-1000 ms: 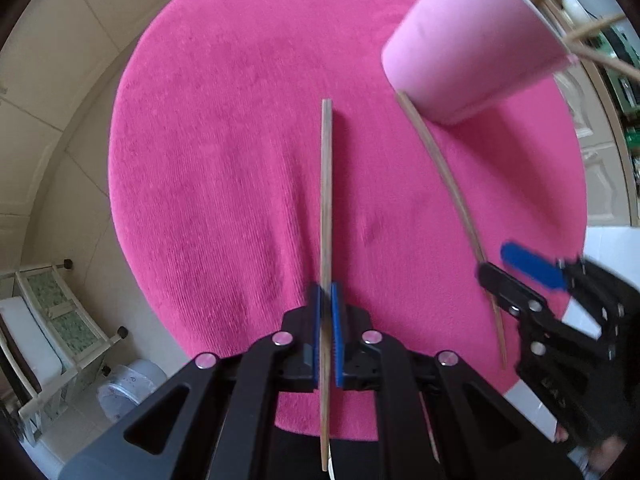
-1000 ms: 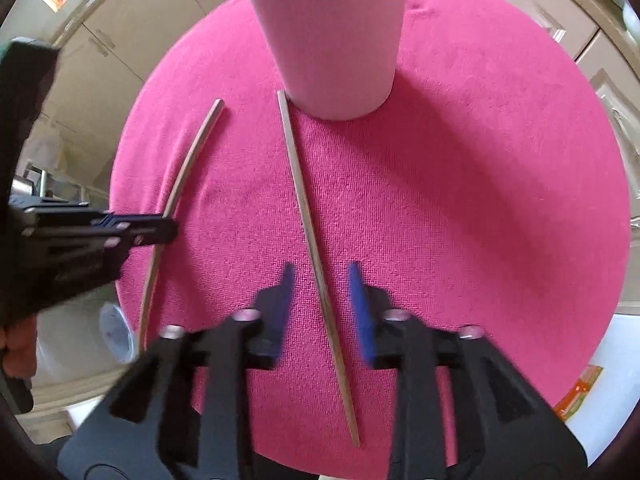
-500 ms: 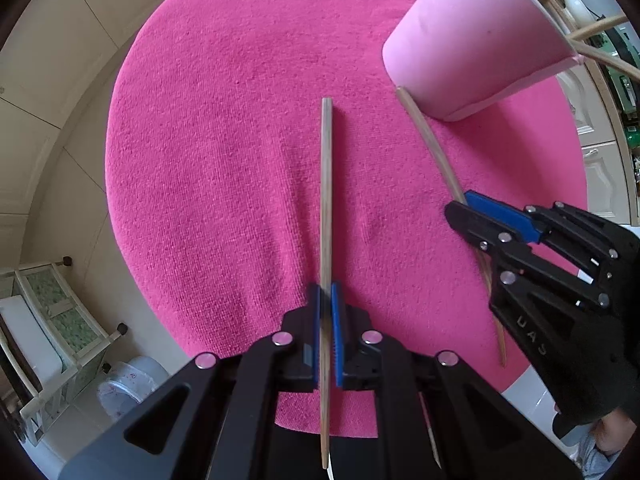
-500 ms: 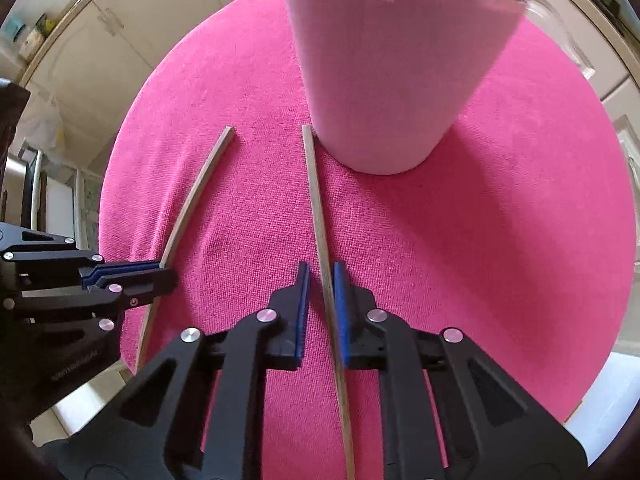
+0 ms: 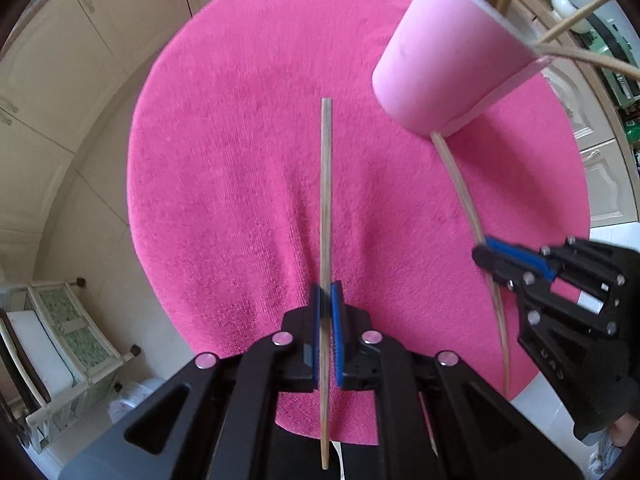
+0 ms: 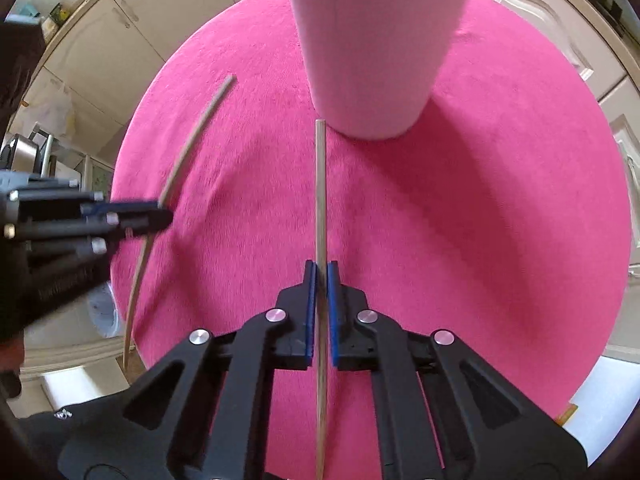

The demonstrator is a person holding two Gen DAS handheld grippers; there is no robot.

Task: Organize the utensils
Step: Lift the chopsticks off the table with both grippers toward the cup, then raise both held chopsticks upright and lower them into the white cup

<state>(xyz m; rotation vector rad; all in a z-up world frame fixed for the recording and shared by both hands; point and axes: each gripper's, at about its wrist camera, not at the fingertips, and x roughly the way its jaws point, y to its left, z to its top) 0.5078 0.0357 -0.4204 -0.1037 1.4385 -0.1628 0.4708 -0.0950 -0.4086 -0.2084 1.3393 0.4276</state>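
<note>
Each gripper, left (image 5: 327,294) and right (image 6: 321,270), pinches one chopstick (image 5: 326,200) (the right jaws just closed); lift both level toward the cup (image 5: 448,68).

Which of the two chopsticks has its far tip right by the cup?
The chopstick in the right tool, tip at the cup base; the left tool's chopstick lies farther off.

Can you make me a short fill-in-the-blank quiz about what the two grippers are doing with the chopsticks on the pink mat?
1. Each gripper's fingers are closed on one wooden ____.
2. The cup standing on the round mat is coloured ____.
3. The far tip of the stick in the right gripper lies close to the base of the ____.
4. The left gripper holds a stick that points straight ____ from its camera.

Missing words: chopstick; pink; cup; away
</note>
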